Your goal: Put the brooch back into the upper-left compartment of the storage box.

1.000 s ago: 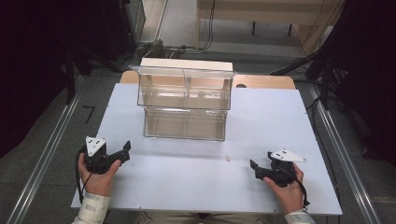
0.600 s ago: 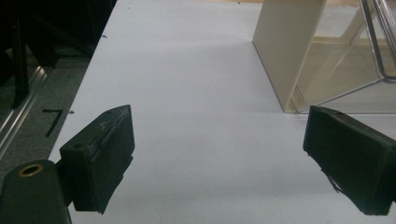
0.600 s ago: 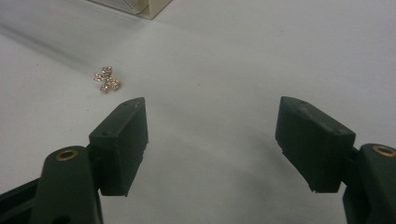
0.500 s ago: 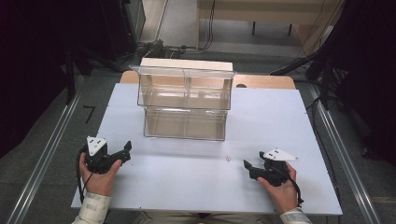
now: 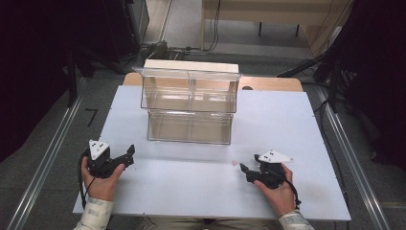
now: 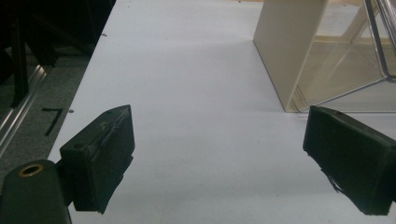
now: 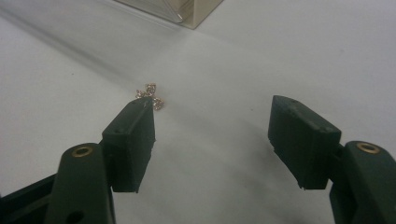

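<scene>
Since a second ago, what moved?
The right tongs slid left and a little toward the person, closing on the small chain; jaws open, nothing grasped. The left tongs, clear organizer and chain stayed put.

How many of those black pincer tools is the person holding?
2. The left gripper is in the left hand near the table's front left; the right gripper is in the right hand at front right. Both are open.

Both grippers are black; the left gripper [image 5: 128, 154] and right gripper [image 5: 243, 168] each carry a pale three-cornered plate, brass-ringed holes, black cables; sleeves are light patterned fabric.
</scene>
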### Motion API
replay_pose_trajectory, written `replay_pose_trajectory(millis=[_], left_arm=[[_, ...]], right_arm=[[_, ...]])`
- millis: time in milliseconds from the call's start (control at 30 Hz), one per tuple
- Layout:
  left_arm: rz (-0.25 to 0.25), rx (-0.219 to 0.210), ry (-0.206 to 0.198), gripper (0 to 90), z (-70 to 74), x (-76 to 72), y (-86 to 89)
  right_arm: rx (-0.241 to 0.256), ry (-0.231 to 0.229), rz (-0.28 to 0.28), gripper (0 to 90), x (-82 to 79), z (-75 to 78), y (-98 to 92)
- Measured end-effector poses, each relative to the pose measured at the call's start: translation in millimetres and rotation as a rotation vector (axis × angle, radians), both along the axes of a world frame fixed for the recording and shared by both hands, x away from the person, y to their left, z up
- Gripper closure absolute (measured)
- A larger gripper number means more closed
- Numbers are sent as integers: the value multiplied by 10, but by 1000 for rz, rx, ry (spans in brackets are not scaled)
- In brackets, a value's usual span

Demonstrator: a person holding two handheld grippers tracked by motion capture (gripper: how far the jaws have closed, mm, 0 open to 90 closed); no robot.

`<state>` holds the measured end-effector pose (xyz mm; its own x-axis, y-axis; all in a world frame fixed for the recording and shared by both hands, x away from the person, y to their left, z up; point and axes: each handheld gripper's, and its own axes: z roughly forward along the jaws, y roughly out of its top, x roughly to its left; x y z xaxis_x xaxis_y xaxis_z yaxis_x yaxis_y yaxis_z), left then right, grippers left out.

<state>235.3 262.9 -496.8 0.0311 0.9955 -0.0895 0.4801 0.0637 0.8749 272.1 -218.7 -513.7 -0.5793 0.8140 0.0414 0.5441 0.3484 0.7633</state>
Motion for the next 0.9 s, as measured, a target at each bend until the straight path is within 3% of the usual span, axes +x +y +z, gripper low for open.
replay_pose_trajectory(millis=[900], left_arm=[[-2,-2,4,102,-3,8,6]], right_arm=[[-24,-2,72,474,48,-4,259]])
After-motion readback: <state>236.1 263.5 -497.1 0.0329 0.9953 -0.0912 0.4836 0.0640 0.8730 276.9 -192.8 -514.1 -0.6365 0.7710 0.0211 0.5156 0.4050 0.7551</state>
